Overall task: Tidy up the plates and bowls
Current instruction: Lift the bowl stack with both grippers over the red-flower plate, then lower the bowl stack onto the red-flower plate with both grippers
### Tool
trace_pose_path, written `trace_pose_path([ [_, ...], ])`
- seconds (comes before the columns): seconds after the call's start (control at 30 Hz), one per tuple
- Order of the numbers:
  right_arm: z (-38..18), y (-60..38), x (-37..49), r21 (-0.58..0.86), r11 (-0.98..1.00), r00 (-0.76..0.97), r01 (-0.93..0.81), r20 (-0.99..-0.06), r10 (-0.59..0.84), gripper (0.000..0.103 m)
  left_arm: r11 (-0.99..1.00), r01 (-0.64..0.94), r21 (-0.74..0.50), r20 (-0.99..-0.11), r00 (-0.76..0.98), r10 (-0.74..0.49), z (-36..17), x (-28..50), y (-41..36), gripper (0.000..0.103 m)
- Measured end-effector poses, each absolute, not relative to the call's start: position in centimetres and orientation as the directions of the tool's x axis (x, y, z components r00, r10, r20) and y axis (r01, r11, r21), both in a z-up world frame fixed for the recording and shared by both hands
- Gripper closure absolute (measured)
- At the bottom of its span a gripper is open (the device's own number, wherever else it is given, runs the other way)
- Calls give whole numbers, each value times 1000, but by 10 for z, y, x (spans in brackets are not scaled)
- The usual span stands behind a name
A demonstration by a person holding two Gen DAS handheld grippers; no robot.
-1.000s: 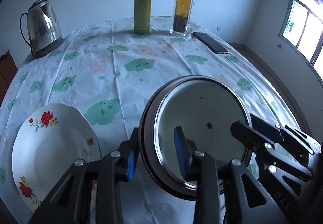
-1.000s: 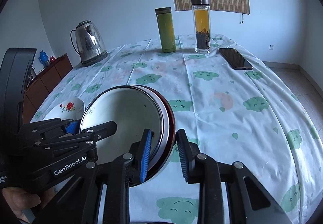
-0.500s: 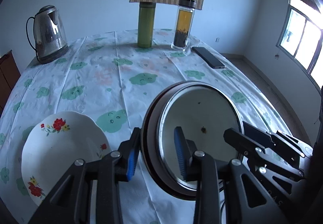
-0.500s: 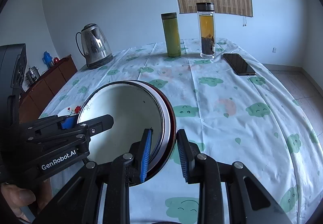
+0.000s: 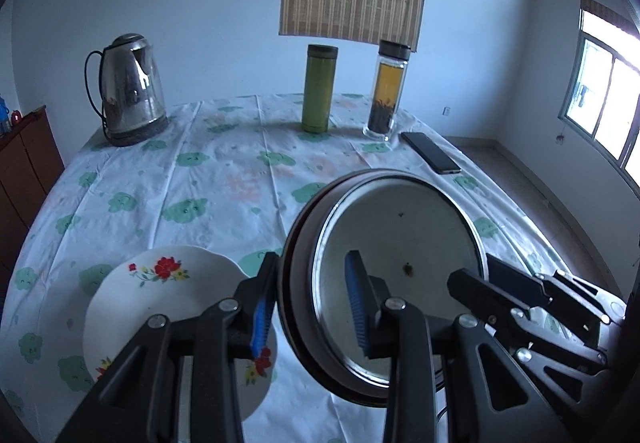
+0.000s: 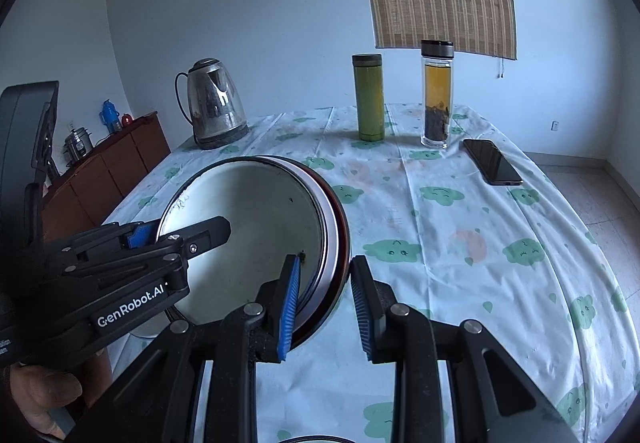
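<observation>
A dark-rimmed enamel bowl with a white inside (image 5: 400,243) (image 6: 248,219) is held up off the table, tilted on edge, by both grippers. My left gripper (image 5: 310,307) is shut on the bowl's rim, one finger inside and one outside. My right gripper (image 6: 326,303) is shut on the opposite rim in the same way; it also shows in the left wrist view (image 5: 532,295). A white plate with red flowers (image 5: 160,299) lies on the table, left of and below the bowl.
The table has a white cloth with green clouds (image 6: 460,243). At the far side stand a steel kettle (image 5: 128,91), a green flask (image 5: 319,89), a tea bottle (image 5: 386,87) and a black phone (image 5: 430,158). A wooden cabinet (image 6: 108,163) stands left.
Both grippers have lifted the bowl higher and tipped back; the table drops lower in both views. The flowered plate has shifted right and under the left gripper in its view.
</observation>
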State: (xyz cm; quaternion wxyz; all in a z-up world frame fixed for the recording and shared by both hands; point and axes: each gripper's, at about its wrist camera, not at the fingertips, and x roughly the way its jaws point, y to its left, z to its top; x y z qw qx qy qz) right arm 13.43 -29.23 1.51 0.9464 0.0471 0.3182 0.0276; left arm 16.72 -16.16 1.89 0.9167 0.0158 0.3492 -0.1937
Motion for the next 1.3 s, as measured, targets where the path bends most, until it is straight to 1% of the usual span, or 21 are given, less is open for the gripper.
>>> trace_pose_path([
  [0.27,13,-281,139,113,992,790,-47,-603,106,75,932,350,-99,-621,710,-332,26,164,-147,72],
  [0.97,13,-231,153,93,987,782,-134,-602,164,75,959,254,-123,-631,726,-273,16,170,-95,72],
  [1.3,8,-205,160,84,981,754,-177,-629,190,74,970,216,-113,-634,735,-238,14,170,-70,72],
])
